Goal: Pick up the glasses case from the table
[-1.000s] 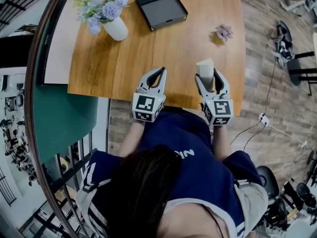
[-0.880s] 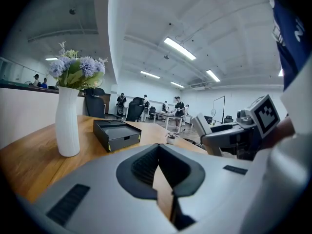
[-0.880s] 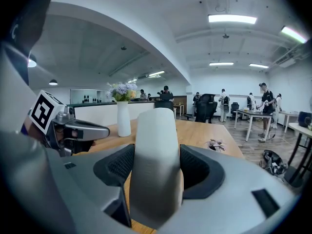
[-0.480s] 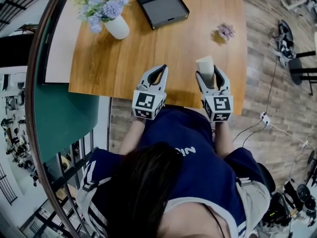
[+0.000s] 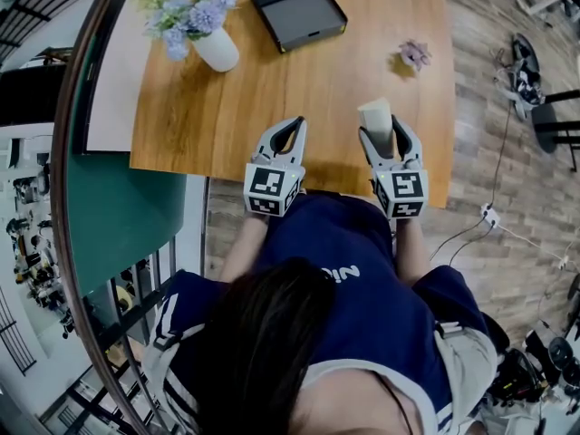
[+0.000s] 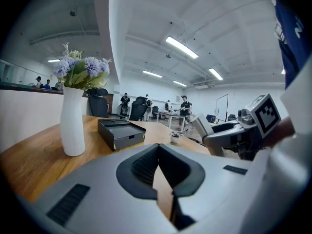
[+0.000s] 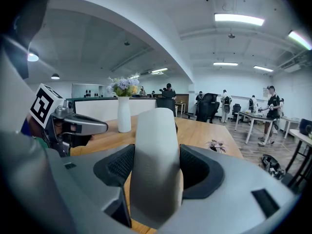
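**A:** Where do we have the glasses case point(image 7: 155, 145)?

**B:** Between the jaws of our right gripper point(image 5: 384, 134). Both dark ribbed pads press on its flanks, so the jaws stand fairly wide around it. The case is pale grey with a rounded top. It stands nearly upright above the near edge of the wooden table point(image 5: 272, 98), its upper end poking out past the fingertips.

**A:** And our left gripper point(image 5: 288, 127)?

**B:** It is closed on nothing. Its pads meet in a thin line, and we see only tabletop beyond them. It hovers beside the right one, apart from it, over the same near edge.

**A:** Is there any writing we can read?

**B:** Very little. Each gripper carries a cube point(image 5: 270, 191) with black-and-white square markers, which are patterns rather than letters. Our navy shirt point(image 5: 381, 306) bears white lettering, but only a fragment shows and we cannot read it.

**A:** What else do we see on the table?

**B:** There is a white vase point(image 5: 216, 51) of pale blue and yellow flowers point(image 5: 186, 12) at the far left. A black tray-like box point(image 5: 295, 9) sits further along the far side, and a small purplish potted plant point(image 5: 414, 56) is on the right. All are well apart from the case.
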`<act>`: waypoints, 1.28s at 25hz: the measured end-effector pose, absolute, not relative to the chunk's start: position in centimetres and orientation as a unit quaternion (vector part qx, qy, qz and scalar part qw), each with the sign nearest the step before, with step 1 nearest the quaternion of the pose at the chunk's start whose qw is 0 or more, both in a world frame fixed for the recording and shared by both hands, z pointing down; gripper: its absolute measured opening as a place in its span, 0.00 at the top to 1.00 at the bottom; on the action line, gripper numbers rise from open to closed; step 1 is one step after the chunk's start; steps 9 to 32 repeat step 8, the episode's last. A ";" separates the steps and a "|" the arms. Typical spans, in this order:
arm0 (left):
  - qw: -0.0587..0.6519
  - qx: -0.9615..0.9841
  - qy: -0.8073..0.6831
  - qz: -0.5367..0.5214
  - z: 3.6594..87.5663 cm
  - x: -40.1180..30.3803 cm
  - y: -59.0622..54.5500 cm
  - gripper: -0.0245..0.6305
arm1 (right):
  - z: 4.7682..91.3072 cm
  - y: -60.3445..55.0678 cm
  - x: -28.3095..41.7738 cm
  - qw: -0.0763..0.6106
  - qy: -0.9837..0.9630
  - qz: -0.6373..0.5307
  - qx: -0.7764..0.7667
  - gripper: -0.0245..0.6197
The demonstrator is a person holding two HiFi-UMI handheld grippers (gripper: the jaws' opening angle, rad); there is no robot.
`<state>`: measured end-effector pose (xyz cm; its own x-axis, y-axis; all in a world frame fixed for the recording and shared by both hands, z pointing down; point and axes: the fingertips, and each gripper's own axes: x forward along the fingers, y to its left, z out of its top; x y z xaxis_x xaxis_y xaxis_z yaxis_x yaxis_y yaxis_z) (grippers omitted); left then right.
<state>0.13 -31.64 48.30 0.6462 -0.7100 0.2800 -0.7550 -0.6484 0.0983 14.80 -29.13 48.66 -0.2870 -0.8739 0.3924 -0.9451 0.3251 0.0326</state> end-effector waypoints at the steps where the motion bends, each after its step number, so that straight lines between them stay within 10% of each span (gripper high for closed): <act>1: 0.105 0.901 -0.408 0.108 48.3 0.1 -31.6 0.96 | 48.6 -29.1 14.8 0.173 -0.796 0.103 0.571 0.50; 32: 0.103 0.900 -0.409 0.107 48.2 0.3 -31.2 0.96 | 48.6 -28.7 15.0 0.177 -0.795 0.101 0.571 0.50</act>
